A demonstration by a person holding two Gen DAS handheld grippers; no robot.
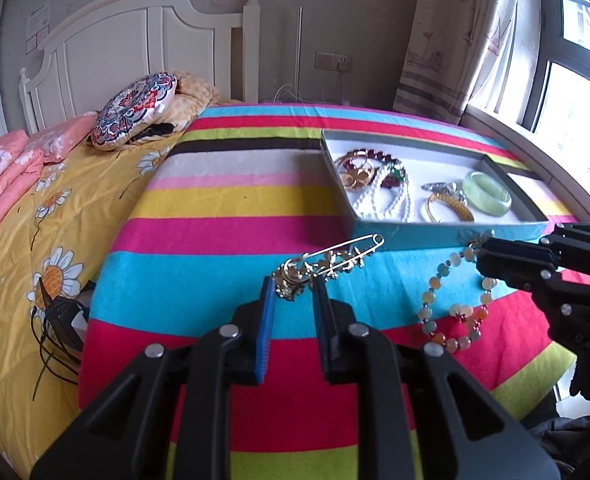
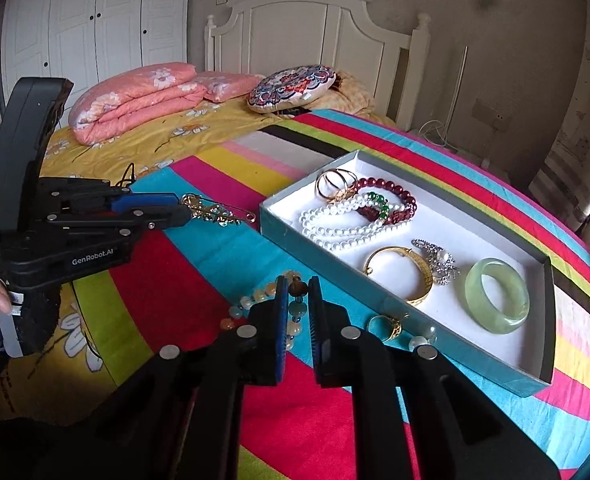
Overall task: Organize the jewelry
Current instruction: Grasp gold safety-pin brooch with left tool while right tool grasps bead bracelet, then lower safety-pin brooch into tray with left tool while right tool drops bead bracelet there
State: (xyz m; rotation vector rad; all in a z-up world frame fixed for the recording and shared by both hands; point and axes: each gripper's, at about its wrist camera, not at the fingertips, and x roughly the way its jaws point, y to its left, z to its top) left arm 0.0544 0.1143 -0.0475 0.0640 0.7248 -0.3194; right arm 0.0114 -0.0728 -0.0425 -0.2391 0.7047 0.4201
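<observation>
The left gripper [image 1: 293, 290] sits low over the bed with its blue-padded fingers [image 1: 266, 320] narrowed around the ornate gold end of a large silver safety-pin brooch [image 1: 331, 262]; whether they actually pinch it I cannot tell, though the pads flank it closely. The brooch lies on a turquoise band of the bright striped blanket [image 1: 223, 236], its pin pointing toward the box.

The right gripper [image 2: 295, 292] hovers just beside it, fingers [image 2: 281, 320] drawn close on either side of a string of a pastel stone-bead bracelet [image 2: 255, 300], which rests on the blanket where turquoise meets red. Here too, contact is unclear. Near that bracelet, against the box's front wall, lie a small gold ring [image 2: 387, 326] and a couple of pale round beads [image 2: 421, 340].

The shallow teal cardboard box with a white lining [image 2: 279, 232] lies on the blanket beyond both grippers. Inside it are a white pearl necklace [image 2: 335, 228], a dark red bead bracelet [image 2: 395, 196], gold rings [image 2: 333, 184], a gold bangle [image 2: 407, 276], a silver rhinestone brooch [image 2: 435, 260] and a pale green jade bangle [image 2: 497, 296].

Farther up the bed sit a round patterned cushion [image 2: 291, 88], a folded pink floral quilt [image 2: 135, 100], a yellow daisy-print sheet [image 1: 55, 208] and the white wooden headboard [image 2: 315, 28].
</observation>
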